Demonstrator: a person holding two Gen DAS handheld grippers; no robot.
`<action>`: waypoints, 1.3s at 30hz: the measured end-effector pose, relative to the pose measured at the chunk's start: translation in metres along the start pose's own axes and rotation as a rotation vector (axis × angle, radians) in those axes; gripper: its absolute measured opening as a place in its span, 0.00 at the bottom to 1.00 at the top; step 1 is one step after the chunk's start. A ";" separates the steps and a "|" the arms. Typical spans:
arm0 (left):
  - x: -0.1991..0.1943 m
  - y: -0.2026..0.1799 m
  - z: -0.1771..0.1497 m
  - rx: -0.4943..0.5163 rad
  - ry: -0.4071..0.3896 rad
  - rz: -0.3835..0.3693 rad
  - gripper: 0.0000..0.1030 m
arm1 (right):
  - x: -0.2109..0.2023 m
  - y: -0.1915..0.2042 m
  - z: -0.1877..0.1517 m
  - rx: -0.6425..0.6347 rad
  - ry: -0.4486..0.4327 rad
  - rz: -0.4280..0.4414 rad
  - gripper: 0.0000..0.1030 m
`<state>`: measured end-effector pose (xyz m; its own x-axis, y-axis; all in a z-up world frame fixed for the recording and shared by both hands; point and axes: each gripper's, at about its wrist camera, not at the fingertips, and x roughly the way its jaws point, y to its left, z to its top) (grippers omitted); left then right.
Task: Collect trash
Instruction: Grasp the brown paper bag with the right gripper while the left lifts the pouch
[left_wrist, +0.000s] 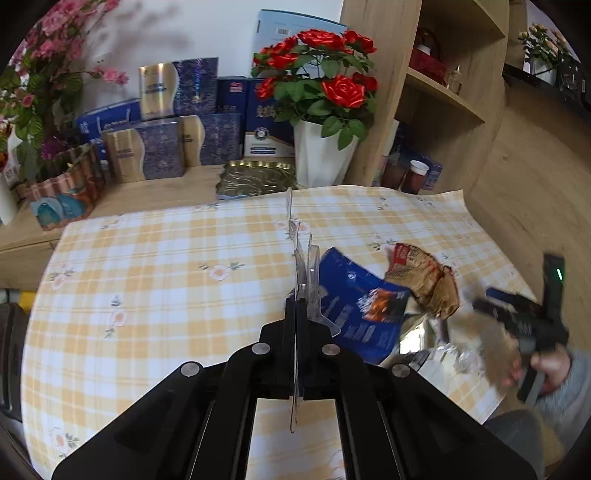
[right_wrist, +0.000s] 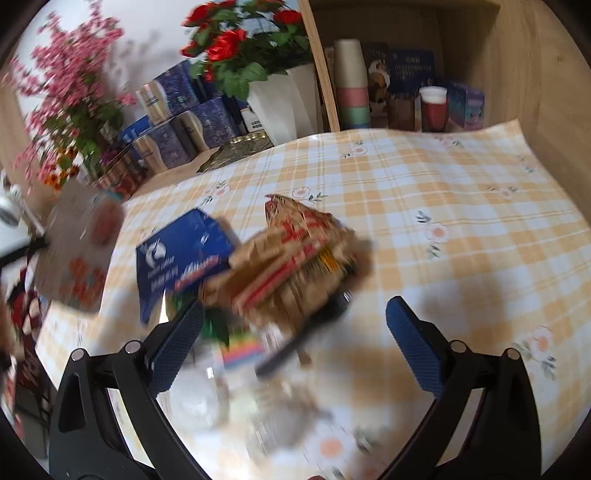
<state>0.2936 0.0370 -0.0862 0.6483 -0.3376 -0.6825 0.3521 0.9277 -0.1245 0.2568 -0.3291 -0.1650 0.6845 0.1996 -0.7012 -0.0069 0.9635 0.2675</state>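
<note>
**Left jaws clamped on clear plastic; right jaws wide over the wrapper heap**

Landmark: the checked tablecloth (left_wrist: 155, 280), yellow-and-white plaid with small printed flowers, glossy, its far edge lifted against the wooden shelf unit (left_wrist: 436, 92).

Left wrist view only: the right gripper (left_wrist: 517, 325) seen from outside, blurred, at the cloth's right edge, with a hand (left_wrist: 550, 369) and grey sleeve behind it. Also a white pot of red roses (left_wrist: 321, 88) and stacked blue-and-gold boxes (left_wrist: 162, 147) beyond the cloth's far edge.

Right wrist view only: a blurred card-like piece (right_wrist: 77, 254) off the cloth's left edge, too smeared to identify, and paper cups (right_wrist: 351, 81) stacked in the shelf.

Trash: a flat blue wrapper (left_wrist: 362, 310) and a crumpled brown wrapper with red print (right_wrist: 295, 258) lie mid-cloth, overlapping, with blurred foil scraps nearer the camera.

Left gripper (left_wrist: 301, 306): fingers together, pinching a thin clear plastic sheet (left_wrist: 295, 236) edge-on, upright, just left of the blue wrapper.

Right gripper (right_wrist: 295, 332): textured blue pads (right_wrist: 417, 347) well apart; the brown wrapper sits just ahead of them, between their lines, whether touching I cannot tell.
</note>
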 end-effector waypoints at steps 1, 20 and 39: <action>-0.002 0.002 -0.002 0.000 -0.001 0.000 0.01 | 0.012 0.000 0.008 0.035 0.013 -0.005 0.94; -0.017 0.006 -0.016 -0.001 -0.040 -0.041 0.01 | 0.036 0.024 0.060 0.106 0.051 -0.091 0.60; -0.080 -0.038 -0.041 0.051 -0.078 -0.081 0.01 | -0.080 0.042 0.042 0.035 -0.117 0.002 0.59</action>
<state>0.2006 0.0350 -0.0565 0.6663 -0.4241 -0.6133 0.4378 0.8883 -0.1386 0.2325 -0.3122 -0.0698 0.7646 0.1778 -0.6194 0.0153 0.9559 0.2932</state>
